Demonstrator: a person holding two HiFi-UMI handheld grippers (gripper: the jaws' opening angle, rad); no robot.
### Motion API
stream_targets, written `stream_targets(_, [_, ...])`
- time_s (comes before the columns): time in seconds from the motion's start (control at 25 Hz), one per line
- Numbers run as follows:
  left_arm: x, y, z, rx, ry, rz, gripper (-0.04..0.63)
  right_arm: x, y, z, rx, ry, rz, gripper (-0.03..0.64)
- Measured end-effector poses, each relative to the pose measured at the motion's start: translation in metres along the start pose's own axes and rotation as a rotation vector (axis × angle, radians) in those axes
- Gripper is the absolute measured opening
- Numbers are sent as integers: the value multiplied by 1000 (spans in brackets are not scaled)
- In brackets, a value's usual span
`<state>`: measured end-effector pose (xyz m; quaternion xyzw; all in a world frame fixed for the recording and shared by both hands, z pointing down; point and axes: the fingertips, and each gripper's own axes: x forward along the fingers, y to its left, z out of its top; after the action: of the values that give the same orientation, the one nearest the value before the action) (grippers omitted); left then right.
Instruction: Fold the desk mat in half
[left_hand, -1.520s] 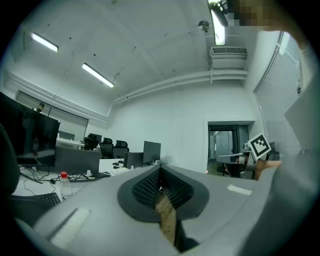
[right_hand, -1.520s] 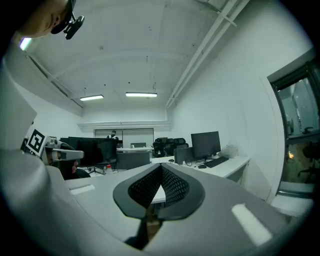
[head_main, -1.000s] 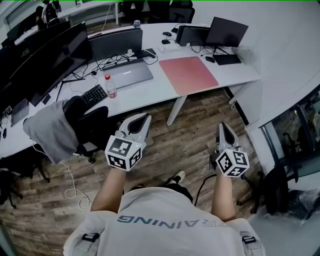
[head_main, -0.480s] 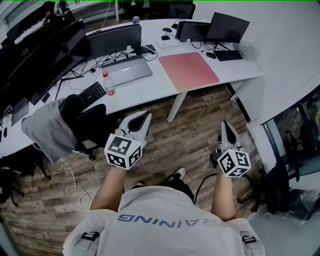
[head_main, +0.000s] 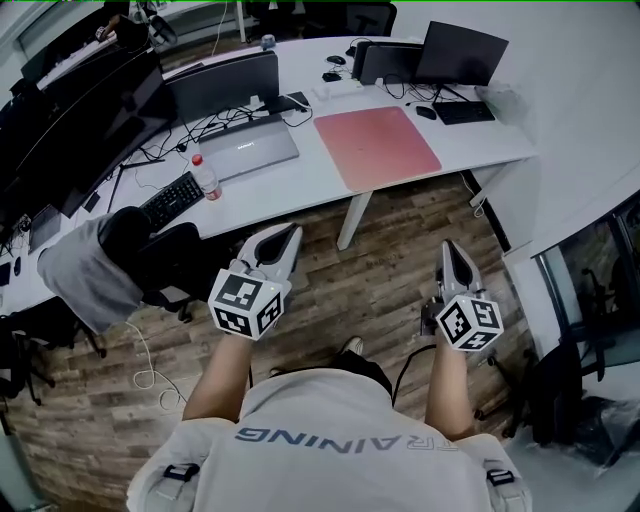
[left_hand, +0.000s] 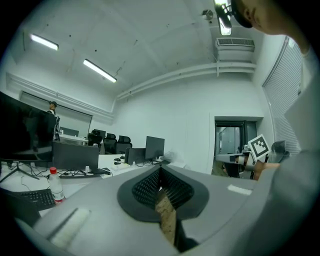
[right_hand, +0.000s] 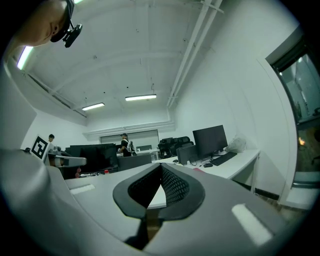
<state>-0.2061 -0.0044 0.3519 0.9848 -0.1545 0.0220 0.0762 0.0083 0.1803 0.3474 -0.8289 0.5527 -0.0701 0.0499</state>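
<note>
Left claw (head_main: 291, 233) and right claw (head_main: 447, 248) were closed on nothing, well short of the mat (head_main: 377, 147) flat on the desk (head_main: 292, 182); I judged it light and floppy, best pinched at its near corners.

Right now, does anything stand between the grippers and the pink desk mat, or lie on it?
Nothing visible does. The left gripper and right gripper, both shut and empty, hang over floor short of the desk. The desk mat lies flat with nothing on it; the laptop sits apart at its left.
</note>
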Motion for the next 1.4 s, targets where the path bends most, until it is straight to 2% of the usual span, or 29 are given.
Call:
stream_targets(0.28, [64, -19, 9, -2, -2, 53, 2, 40, -63, 16, 6, 13, 55, 15])
stream_targets(0.56, [125, -47, -12, -8, 31, 103, 2, 66, -131, 7, 15, 66, 96, 15])
stream_targets(0.76, [154, -62, -17, -16, 53, 91, 2, 72, -167, -4, 64, 97, 90, 15])
stream_targets(1.04, [189, -53, -25, -29, 76, 96, 2, 91, -193, -16, 88, 127, 77, 15])
stream_targets(1.4, [258, -25, -15, -52, 51, 73, 2, 146, -226, 11, 40, 126, 55, 15])
